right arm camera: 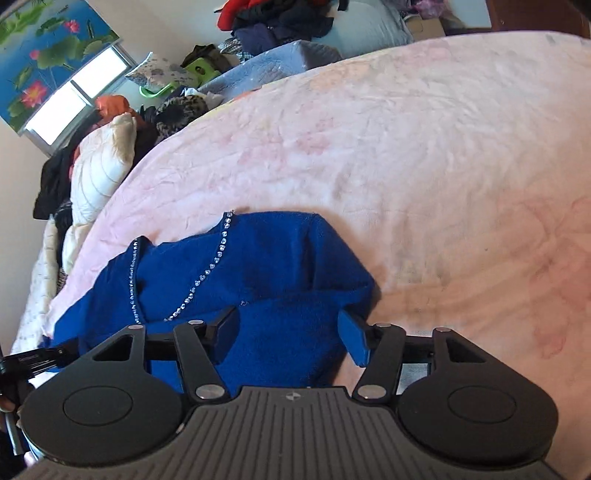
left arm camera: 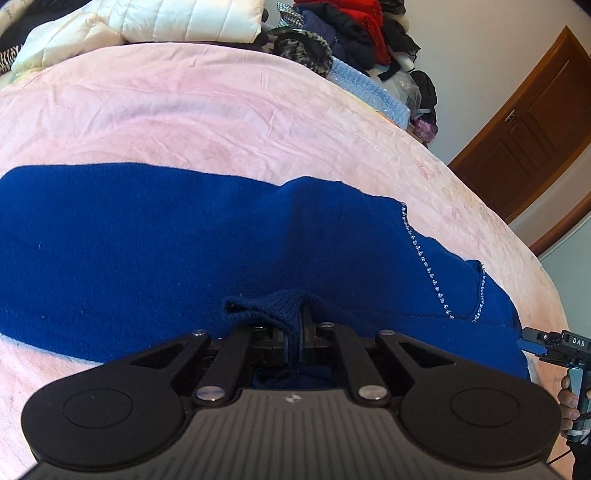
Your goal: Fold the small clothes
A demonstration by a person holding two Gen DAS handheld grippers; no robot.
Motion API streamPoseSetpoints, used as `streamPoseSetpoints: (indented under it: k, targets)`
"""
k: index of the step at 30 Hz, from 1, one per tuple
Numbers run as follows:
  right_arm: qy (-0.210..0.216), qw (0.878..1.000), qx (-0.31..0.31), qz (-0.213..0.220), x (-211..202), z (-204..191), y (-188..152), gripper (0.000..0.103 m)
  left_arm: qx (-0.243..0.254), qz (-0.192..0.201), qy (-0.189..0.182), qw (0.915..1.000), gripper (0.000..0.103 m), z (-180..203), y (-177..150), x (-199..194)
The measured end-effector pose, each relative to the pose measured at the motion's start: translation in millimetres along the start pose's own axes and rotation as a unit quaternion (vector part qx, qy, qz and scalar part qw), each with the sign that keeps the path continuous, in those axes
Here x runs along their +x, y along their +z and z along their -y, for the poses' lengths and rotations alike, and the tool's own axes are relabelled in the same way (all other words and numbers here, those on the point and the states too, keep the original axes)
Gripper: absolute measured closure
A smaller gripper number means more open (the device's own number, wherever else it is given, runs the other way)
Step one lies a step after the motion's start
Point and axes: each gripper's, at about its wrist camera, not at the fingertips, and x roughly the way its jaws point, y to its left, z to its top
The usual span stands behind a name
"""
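Observation:
A royal-blue knit sweater [left arm camera: 147, 240] with a line of rhinestones [left arm camera: 428, 273] lies spread across the pink bed cover [left arm camera: 221, 110]. My left gripper [left arm camera: 294, 317] is shut on a bunched fold of the sweater's near edge, and cloth sticks up between its pads. In the right wrist view the sweater's end [right arm camera: 280, 258] lies folded over, its rhinestone trim [right arm camera: 207, 273] facing up. My right gripper [right arm camera: 290, 325] hovers low over that end with jaws wide; blue cloth lies between the fingers, and the pads do not press it. It also shows at the far right of the left wrist view [left arm camera: 543, 341].
A white quilted jacket [left arm camera: 147, 22] and a heap of dark and red clothes [left arm camera: 351, 33] lie past the bed's far edge. A brown wooden door [left arm camera: 535, 129] stands at the right. A window [right arm camera: 74, 92] and more piled clothes [right arm camera: 110, 147] sit beyond the bed.

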Motion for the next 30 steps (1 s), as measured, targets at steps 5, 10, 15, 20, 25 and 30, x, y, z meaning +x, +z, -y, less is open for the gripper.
streamPoseSetpoints:
  k: [5,10,15,20,25,30]
  targets:
    - [0.023,0.998,-0.062,-0.017,4,-13,-12,0.029,0.003,-0.011,0.001,0.9999,0.097,-2,0,0]
    - [0.027,0.998,-0.061,-0.007,5,-10,-11,0.029,-0.057,-0.093,-0.059,0.9923,0.096,-29,7,-6]
    - [0.025,0.995,-0.098,-0.001,7,-18,-18,0.022,-0.073,-0.077,-0.071,0.9919,0.096,-51,2,-31]
    - [0.011,0.992,-0.123,-0.004,10,-30,-22,0.013,-0.107,-0.043,-0.079,0.9901,0.096,-70,4,-50]
    - [0.009,0.99,-0.14,-0.005,12,-35,-26,0.007,-0.182,0.052,-0.035,0.9813,0.085,-105,-2,-81]
    - [0.018,0.99,-0.138,0.002,12,-33,-28,0.003,-0.287,0.183,0.046,0.9392,0.04,-154,-15,-121]
